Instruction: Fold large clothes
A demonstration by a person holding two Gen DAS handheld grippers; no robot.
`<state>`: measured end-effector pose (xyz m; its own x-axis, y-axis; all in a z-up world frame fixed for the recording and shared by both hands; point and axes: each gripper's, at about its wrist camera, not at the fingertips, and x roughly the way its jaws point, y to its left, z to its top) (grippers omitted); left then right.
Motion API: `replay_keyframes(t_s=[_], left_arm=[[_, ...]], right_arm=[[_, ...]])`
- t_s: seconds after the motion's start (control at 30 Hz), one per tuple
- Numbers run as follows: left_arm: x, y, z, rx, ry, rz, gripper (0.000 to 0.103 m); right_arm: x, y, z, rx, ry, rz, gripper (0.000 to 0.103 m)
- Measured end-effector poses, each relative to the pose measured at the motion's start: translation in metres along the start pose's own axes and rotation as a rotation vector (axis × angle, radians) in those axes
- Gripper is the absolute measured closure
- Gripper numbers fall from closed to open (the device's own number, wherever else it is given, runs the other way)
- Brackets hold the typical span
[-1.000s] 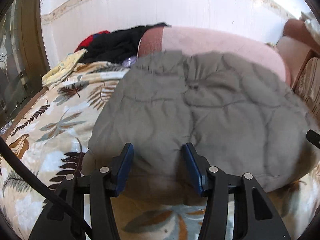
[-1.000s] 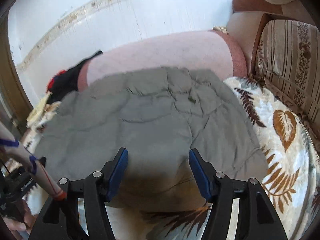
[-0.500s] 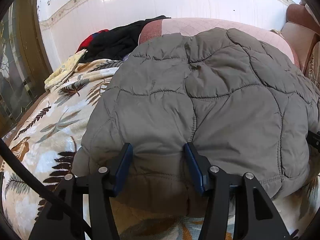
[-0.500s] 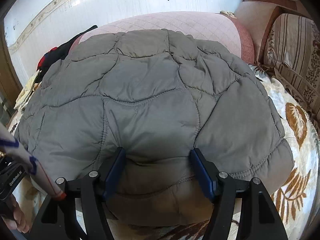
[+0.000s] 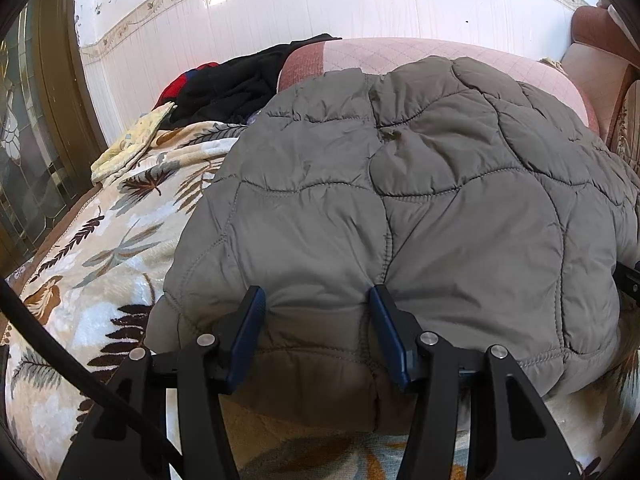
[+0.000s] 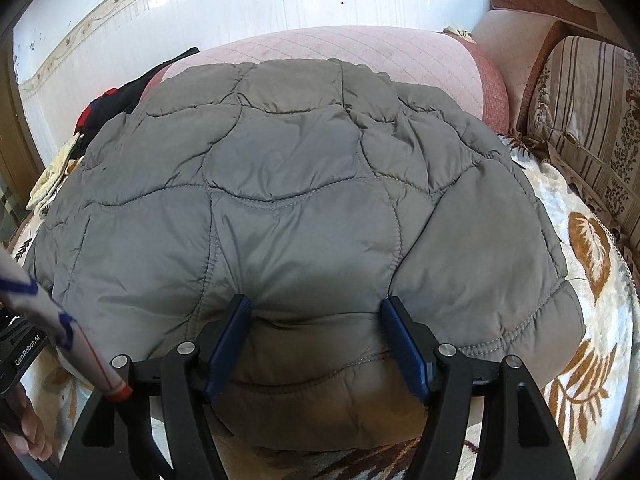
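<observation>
On the leaf-patterned blanket [image 5: 100,248] lay the grey quilted jacket [image 5: 400,208], folded into a thick bundle, and it filled the middle of both views. Its far edge reached the pink cushion [image 5: 420,52] that stood against the white wall [image 5: 320,4]. The near hem of the jacket bulged up between the blue pads of both tongs.

The left gripper [image 5: 316,312] was at the near left part of the bundle. Its pads [image 5: 250,332] pressed into the padded fabric from both sides, so it was gripping the jacket. The right gripper [image 6: 316,320] was at the near right part. Its jaws had just been opening a little, with the hem between them, but the pads [image 6: 404,344] were pressed into the fabric, and it also gripped the jacket.

At the far left, behind the jacket, was a pile of black and red clothes [image 5: 240,84], and near it a pale yellow cloth [image 5: 132,140]. To the right of the blanket was a striped sofa cushion [image 6: 588,120]. In the right wrist view, a patterned sleeve [image 6: 48,320] and a hand [image 6: 28,432] showed at the near left edge.
</observation>
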<state>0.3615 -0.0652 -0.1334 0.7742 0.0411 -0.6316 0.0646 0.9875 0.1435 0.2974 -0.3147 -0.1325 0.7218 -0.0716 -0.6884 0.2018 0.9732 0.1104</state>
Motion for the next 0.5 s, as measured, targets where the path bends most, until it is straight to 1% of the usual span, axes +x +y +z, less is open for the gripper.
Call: replay_keyframes(t_s=[0.5], left_arm=[[-0.0005, -0.0004, 0.0000, 0.002, -0.002, 0.004, 0.049]], right_arm=[[-0.0006, 0.0012, -0.0001, 0.000, -0.002, -0.001, 0.030]])
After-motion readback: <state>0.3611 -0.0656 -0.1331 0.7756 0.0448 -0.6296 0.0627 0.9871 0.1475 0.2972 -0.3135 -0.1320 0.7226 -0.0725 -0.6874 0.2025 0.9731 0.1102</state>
